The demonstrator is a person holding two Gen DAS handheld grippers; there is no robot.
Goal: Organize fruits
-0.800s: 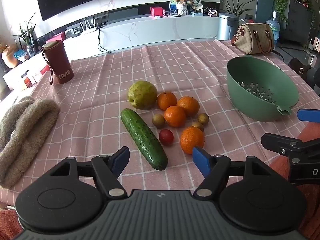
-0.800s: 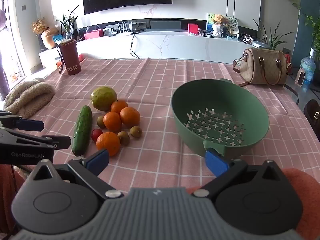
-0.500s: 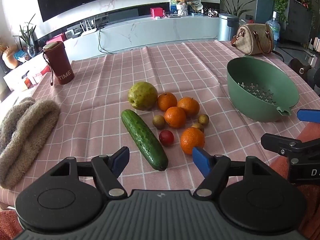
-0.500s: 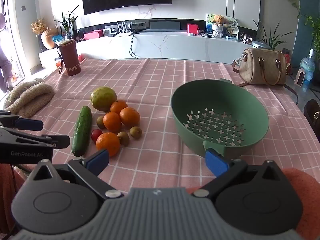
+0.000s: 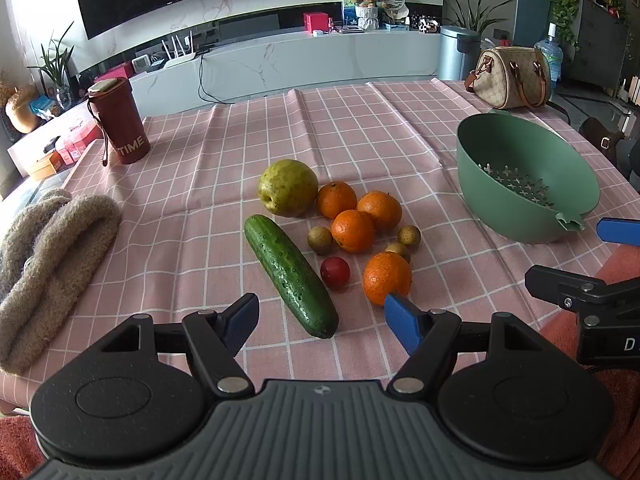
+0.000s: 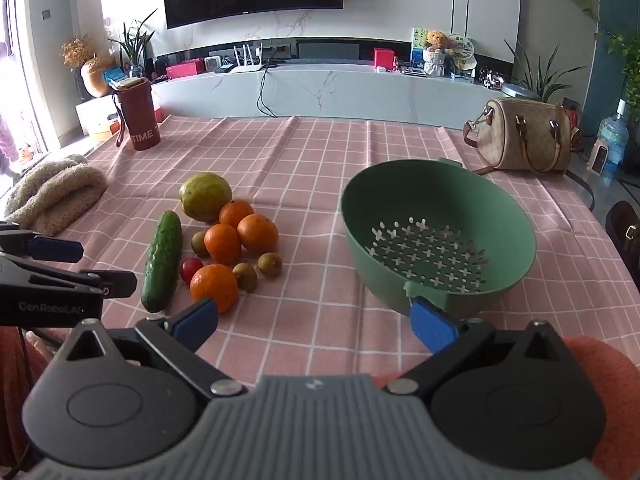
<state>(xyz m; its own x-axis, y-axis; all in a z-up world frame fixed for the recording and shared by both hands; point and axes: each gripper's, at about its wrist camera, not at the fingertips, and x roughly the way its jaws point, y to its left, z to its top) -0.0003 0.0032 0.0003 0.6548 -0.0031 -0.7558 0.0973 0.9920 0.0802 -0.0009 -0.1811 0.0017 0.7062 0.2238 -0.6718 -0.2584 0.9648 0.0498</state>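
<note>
My left gripper (image 5: 320, 314) is spread wide and empty, low over the tabletop (image 5: 360, 128), lined up with the cucumber (image 5: 290, 274) just ahead. My right gripper (image 6: 314, 318) is likewise open and empty. Fruit cluster (image 6: 234, 240) sits ahead-left of it, green colander (image 6: 438, 240) ahead-right, presumably the destination. Nothing transferred yet.

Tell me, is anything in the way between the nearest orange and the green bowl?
Nothing visible is. Only bare pink tablecloth lies between the nearest orange and the green bowl. Two small brown fruits sit just beside the orange, easy to pass over.
</note>
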